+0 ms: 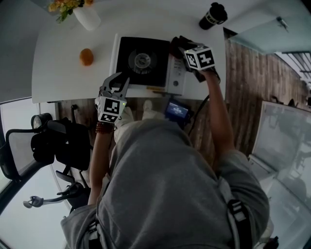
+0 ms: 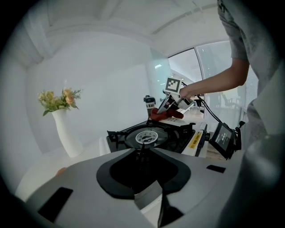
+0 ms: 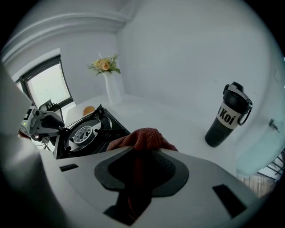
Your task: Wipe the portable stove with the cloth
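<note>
The portable stove [image 1: 143, 61] is black on top with a round burner and a white body, and it sits at the near edge of the white table [image 1: 63, 73]. My left gripper [image 1: 119, 82] is at the stove's near-left corner, with its jaws closed on the white edge; in the left gripper view the burner [image 2: 147, 136] lies just beyond my left gripper [image 2: 144, 167]. My right gripper [image 1: 183, 48] is over the stove's far-right part, shut on a bunched dark red cloth [image 3: 142, 138]. That cloth [image 2: 165, 115] rests on the stove's right side.
A white vase with flowers [image 1: 86, 14] and an orange fruit [image 1: 86, 56] stand left of the stove. Farther back on the right is a black bottle [image 1: 213, 15]. A small screen [image 1: 176, 110] hangs below the table edge. An office chair [image 1: 53, 146] is at my left.
</note>
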Available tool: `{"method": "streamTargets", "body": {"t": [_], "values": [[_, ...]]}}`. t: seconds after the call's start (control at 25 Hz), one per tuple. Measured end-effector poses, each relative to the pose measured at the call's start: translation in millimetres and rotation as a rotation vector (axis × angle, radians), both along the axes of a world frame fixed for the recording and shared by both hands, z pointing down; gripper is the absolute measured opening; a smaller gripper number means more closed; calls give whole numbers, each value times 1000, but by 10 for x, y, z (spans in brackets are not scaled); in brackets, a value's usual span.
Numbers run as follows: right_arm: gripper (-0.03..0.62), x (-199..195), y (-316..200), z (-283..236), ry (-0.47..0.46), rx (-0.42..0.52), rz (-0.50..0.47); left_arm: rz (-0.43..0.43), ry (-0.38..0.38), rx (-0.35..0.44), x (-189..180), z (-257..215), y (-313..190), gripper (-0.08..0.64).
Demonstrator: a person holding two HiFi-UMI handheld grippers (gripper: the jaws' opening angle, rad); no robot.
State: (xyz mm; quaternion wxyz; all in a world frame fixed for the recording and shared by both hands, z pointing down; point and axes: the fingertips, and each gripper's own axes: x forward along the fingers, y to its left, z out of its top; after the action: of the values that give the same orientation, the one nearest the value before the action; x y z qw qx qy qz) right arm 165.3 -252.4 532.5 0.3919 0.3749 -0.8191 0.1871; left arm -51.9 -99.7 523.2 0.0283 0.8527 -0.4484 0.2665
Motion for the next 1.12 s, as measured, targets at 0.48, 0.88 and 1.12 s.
{"method": "streamTargets", "body": {"t": [0.48,0.88,1.12], "values": [[88,-1,96,4,-15,-7,-15,-57,-71,71,-18,38,-11,129],[75,-20,301,14,-31,-21,-38,-48,-78,46,-10,56,-21,125],[75,-64,492,52,-56,-24,-61,-58,-94,37,-17,91,2,133]]}}
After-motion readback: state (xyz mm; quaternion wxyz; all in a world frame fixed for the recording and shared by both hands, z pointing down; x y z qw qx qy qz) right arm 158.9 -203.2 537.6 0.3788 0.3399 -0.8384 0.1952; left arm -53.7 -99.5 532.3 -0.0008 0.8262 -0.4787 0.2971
